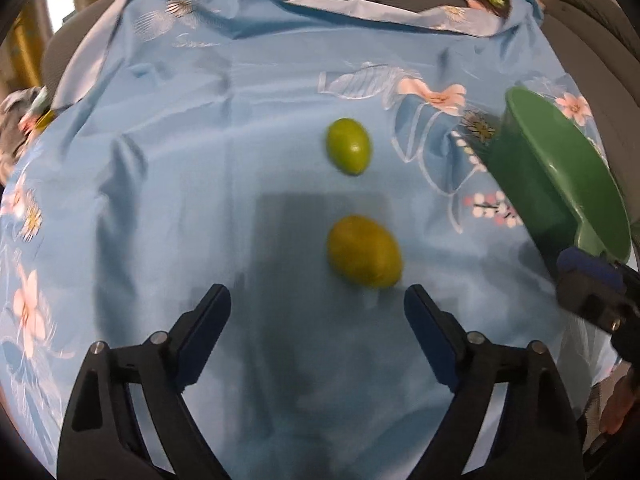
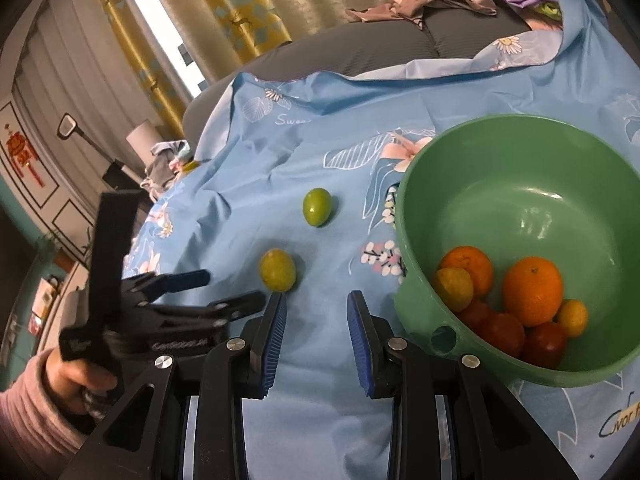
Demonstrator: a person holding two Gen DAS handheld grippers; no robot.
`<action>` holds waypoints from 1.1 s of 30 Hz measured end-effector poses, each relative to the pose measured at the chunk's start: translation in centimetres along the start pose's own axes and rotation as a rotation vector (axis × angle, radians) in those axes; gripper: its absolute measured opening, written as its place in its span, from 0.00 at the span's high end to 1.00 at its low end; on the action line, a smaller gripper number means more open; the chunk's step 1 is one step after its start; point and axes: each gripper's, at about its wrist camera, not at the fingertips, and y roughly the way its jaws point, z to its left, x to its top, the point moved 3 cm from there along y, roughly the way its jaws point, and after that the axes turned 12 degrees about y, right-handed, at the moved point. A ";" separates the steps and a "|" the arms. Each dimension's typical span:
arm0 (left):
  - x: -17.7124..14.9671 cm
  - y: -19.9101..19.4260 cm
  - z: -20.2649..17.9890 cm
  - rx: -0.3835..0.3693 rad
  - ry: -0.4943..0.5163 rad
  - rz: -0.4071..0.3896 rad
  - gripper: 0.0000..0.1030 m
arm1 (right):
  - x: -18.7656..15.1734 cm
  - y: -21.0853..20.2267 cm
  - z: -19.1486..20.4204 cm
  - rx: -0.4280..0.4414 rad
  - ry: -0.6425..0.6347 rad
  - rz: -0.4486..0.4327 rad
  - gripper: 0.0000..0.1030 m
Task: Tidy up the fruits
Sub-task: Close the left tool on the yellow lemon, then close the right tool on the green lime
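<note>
We held the left gripper tilted steeply down over the blue flowered cloth, its fingers spread wide with only cloth between them. The nearer yellow-green fruit lay on the cloth just beyond the fingertips, inside the span of the two fingers and closer to the right-hand one, not touching either. The smaller green fruit lay further ahead along the same line, well apart from the fingers. From the right wrist view, a hand in a pink sleeve gripped the left tool from behind, with the tool reaching in from the left and its tips just short of the nearer fruit. We kept the right gripper pointed down at a gentler slant, its blue pads drawn in to a narrow gap that held nothing. The green bowl stood just beside the outer face of its right finger, the bowl's holed tab nearly against that finger, and we could not tell whether they touched. Inside the bowl, to the right of the fingers, lay oranges, small yellow fruits and dark red fruits, heaped against the near wall.
</note>
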 end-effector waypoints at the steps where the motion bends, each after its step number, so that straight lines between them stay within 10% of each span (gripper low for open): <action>1: 0.3 0.0 -0.3 -0.010 0.011 -0.005 0.14 | 0.0 0.0 0.0 0.000 0.000 0.000 0.70; 15: 2.1 2.5 -1.2 -0.037 0.045 0.025 0.58 | 0.2 0.2 0.2 -0.004 -0.010 -0.002 0.70; 33: 1.0 -0.6 2.5 0.057 0.035 -0.060 0.59 | 1.4 2.6 1.9 -0.048 -0.034 0.036 0.70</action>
